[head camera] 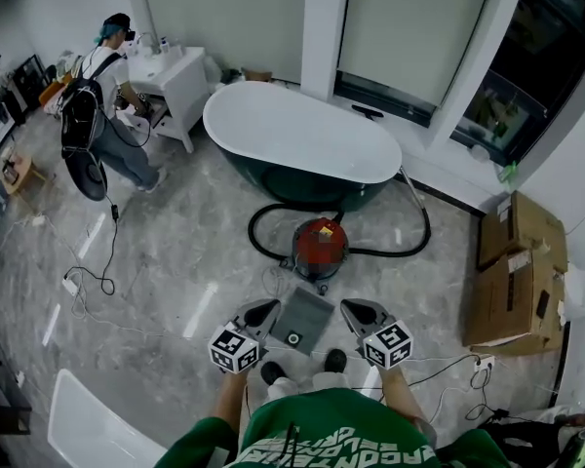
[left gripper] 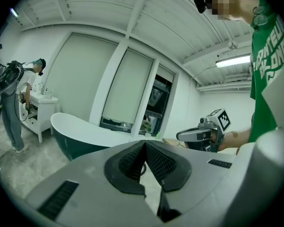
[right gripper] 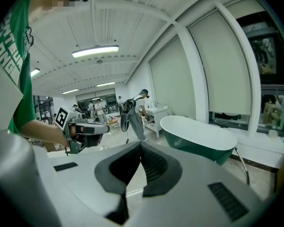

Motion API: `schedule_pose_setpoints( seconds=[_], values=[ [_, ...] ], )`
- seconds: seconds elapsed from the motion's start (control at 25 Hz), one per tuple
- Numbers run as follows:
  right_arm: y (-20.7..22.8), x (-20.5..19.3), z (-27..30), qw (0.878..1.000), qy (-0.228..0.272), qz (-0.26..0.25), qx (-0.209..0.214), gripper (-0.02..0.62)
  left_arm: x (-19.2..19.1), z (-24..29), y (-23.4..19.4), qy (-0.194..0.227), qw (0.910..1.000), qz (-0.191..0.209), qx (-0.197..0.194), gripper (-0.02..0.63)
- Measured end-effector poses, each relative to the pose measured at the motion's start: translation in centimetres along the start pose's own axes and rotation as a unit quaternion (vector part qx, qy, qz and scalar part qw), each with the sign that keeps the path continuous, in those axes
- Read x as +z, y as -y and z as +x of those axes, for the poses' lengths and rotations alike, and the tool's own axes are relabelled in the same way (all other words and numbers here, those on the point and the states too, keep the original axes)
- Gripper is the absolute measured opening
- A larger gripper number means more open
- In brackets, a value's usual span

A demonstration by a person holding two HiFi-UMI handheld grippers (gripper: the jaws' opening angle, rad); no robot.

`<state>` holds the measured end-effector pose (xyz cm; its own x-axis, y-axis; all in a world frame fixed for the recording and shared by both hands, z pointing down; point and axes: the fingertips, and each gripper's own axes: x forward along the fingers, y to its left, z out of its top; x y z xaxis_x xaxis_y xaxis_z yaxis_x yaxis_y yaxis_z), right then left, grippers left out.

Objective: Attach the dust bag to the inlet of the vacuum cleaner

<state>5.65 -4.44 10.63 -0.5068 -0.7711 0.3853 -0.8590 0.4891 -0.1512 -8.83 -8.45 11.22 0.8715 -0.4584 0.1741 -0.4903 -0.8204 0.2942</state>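
Observation:
A red canister vacuum cleaner (head camera: 320, 246) stands on the marble floor in front of the bathtub, with its black hose (head camera: 421, 234) looped around it. The grey dust bag (head camera: 306, 314) lies flat on the floor just in front of it, its round collar (head camera: 293, 338) at the near edge. My left gripper (head camera: 265, 307) hovers at the bag's left side and my right gripper (head camera: 352, 306) at its right side. Both hold nothing. In the left gripper view its jaws (left gripper: 144, 145) meet at the tips; in the right gripper view the jaws (right gripper: 141, 146) are likewise shut.
A white and dark green bathtub (head camera: 302, 130) stands behind the vacuum. Cardboard boxes (head camera: 517, 271) are stacked at the right wall. A person (head camera: 97, 115) stands at a white vanity (head camera: 175, 76) at the far left. Cables (head camera: 88, 281) trail over the floor on the left.

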Motion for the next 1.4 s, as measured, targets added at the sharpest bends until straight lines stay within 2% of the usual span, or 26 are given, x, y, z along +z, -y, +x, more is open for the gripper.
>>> schedule_pose_setpoints(
  seconds=[0.36,0.56,0.84,1.08,1.28,1.4],
  values=[
    [6.0,-0.2,0.2,1.0,-0.008,0.0,0.026,0.009,0.2,3.5,0.7,-0.02,0.9993,0.014,0.028,0.003],
    [8.3,-0.4,1.6,0.999,-0.017,0.001,0.043,0.009,-0.6,5.5,0.5,-0.038,0.9985,0.01,0.038,0.003],
    [10.6,0.2,4.4,0.998,-0.011,-0.01,0.054,0.009,-0.5,7.0,-1.3,-0.039,0.9983,0.019,0.038,0.003],
    [11.7,-1.6,7.8,0.998,-0.017,-0.025,0.061,0.009,-2.3,7.8,-4.9,-0.043,0.9974,0.031,0.048,0.003],
    [13.0,-3.9,11.2,0.997,-0.014,-0.032,0.067,0.009,-5.4,9.0,-9.0,-0.056,0.9963,0.036,0.054,0.003],
    [13.5,-6.7,13.8,0.996,-0.01,-0.042,0.074,0.009,-8.3,10.0,-11.7,-0.052,0.9964,0.039,0.055,0.003]
  ],
)
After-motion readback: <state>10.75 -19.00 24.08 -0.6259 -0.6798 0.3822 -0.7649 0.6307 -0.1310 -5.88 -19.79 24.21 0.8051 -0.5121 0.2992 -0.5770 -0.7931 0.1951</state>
